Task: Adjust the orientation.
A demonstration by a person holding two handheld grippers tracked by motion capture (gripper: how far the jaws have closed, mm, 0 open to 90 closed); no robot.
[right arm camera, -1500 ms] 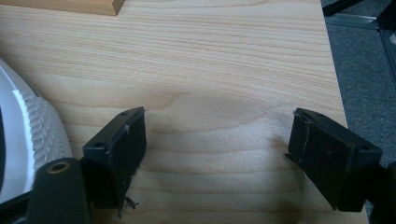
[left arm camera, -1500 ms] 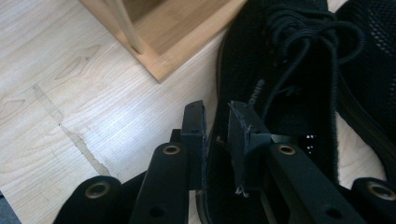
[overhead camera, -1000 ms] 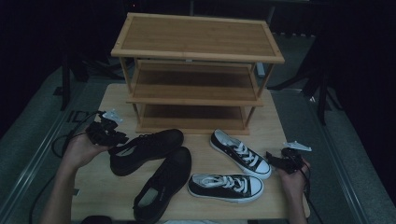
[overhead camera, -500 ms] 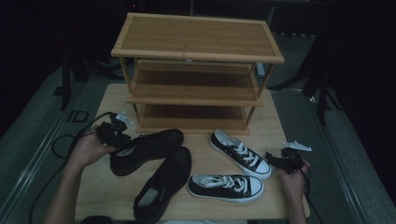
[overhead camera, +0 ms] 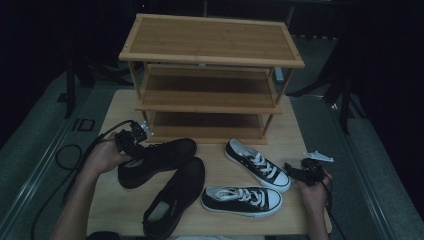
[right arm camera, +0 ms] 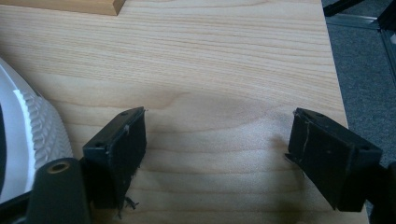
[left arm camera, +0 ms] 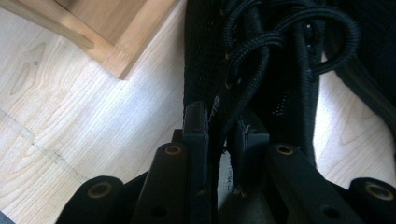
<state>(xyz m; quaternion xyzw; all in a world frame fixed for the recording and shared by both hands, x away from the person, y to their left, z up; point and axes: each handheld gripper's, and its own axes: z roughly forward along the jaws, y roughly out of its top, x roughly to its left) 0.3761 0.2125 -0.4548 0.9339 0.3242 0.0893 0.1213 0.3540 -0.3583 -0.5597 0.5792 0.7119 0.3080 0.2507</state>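
- High view: the left gripper (overhead camera: 131, 139) sits on the heel end of the all-black lace-up shoe (overhead camera: 157, 160) lying just in front of the three-tier bamboo shoe rack (overhead camera: 210, 65), towards the tabletop's left edge. The right gripper (overhead camera: 300, 172) rests near the right edge of the pale wooden table (overhead camera: 287, 130), apart from every shoe. A second all-black shoe (overhead camera: 175, 197) lies by the front edge. Two black canvas sneakers with white soles and laces lie right of it: the farther sneaker (overhead camera: 257, 164) angled towards the rack, the nearer sneaker (overhead camera: 242, 200) along the front edge.
- Left gripper view: this shows what the high view cannot. The jaws have just been closing and now stand narrow, pinching the black mesh upper (left arm camera: 205, 70) beside the black laces (left arm camera: 275, 42). A corner of the rack's base (left arm camera: 126, 32) lies close by, hemming that shoe in from behind.
- Right gripper view: the jaws stand wide apart over bare wood, holding nothing. A white ribbed rubber toe (right arm camera: 32, 135) of a sneaker sits just beside the left jaw.
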